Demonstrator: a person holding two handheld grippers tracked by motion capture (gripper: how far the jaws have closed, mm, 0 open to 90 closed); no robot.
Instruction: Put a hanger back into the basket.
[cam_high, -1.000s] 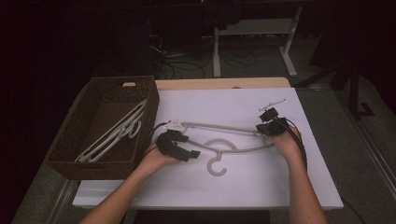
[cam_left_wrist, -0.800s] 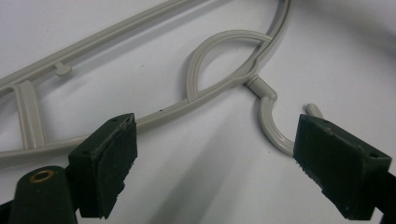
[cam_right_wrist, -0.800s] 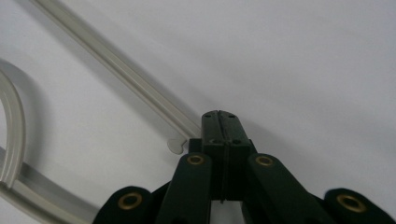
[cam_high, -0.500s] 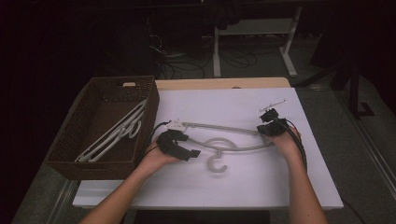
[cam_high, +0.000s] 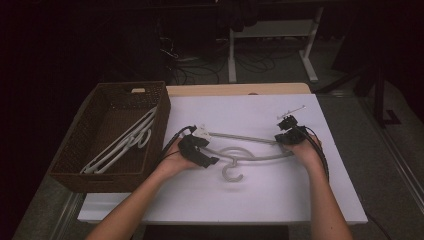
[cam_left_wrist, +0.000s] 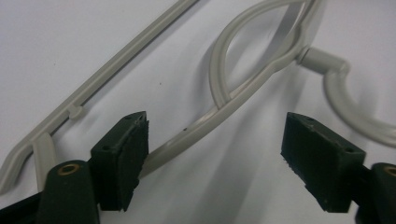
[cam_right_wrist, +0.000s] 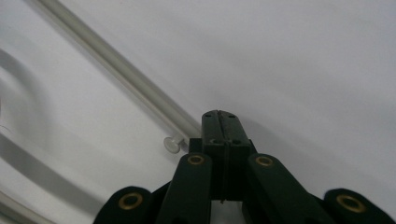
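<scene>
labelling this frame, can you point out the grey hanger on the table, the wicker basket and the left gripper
grey hanger (cam_high: 250, 156): high view, on its curved shoulder bar beside the neck.
wicker basket (cam_high: 162, 111): high view, on its right wall.
left gripper (cam_left_wrist: 215, 161): left gripper view, midway between its two open jaws.

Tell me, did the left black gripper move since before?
Yes. The left black gripper slid slightly rightward, away from the brown woven basket, jaws closing a little around the grey plastic hanger.

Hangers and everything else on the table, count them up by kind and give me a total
Grey hanger on the white table: 1
White hangers in the basket, as far as I can tell: 2
Brown wicker basket: 1
Total: 4
</scene>
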